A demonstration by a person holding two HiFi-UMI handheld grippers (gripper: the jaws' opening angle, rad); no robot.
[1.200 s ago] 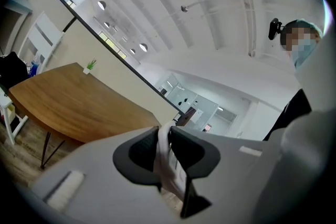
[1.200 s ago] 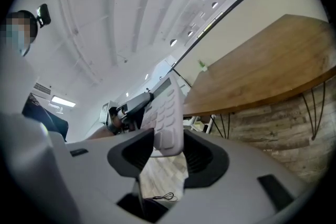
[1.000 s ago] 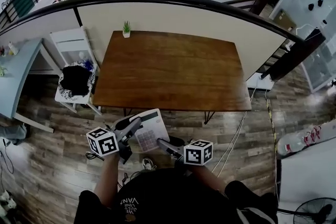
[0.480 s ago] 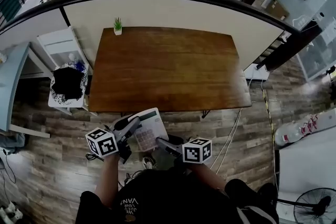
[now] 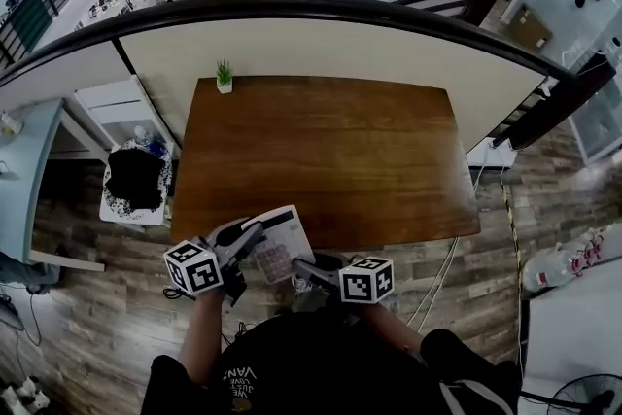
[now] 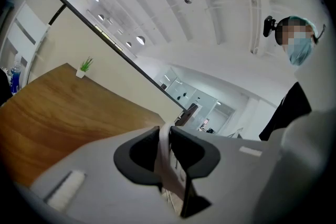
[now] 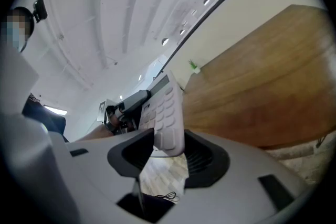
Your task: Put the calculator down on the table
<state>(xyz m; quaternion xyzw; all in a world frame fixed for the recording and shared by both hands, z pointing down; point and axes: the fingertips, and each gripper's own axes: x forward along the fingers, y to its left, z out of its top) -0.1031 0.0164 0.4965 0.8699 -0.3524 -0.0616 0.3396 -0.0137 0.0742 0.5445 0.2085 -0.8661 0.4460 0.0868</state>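
The grey-white calculator [image 5: 279,243] hangs tilted over the near edge of the brown wooden table [image 5: 321,151], held from both sides. My left gripper [image 5: 255,233] is shut on its left edge; in the left gripper view that edge [image 6: 166,152] shows as a thin pale strip pinched between the dark jaws. My right gripper [image 5: 299,265] is shut on the lower right corner. In the right gripper view the keypad [image 7: 168,107] rises from between the jaws, with the left gripper's fingers behind it.
A small potted plant [image 5: 224,76] stands at the table's far left corner. A curved partition [image 5: 321,39] runs behind the table. A white stool with a black bundle [image 5: 136,180] sits left of the table. Bottles [image 5: 573,258] lie on the floor at right.
Both grippers have carried the calculator forward together, from over the floor to over the table's near edge. Their grips have not changed.
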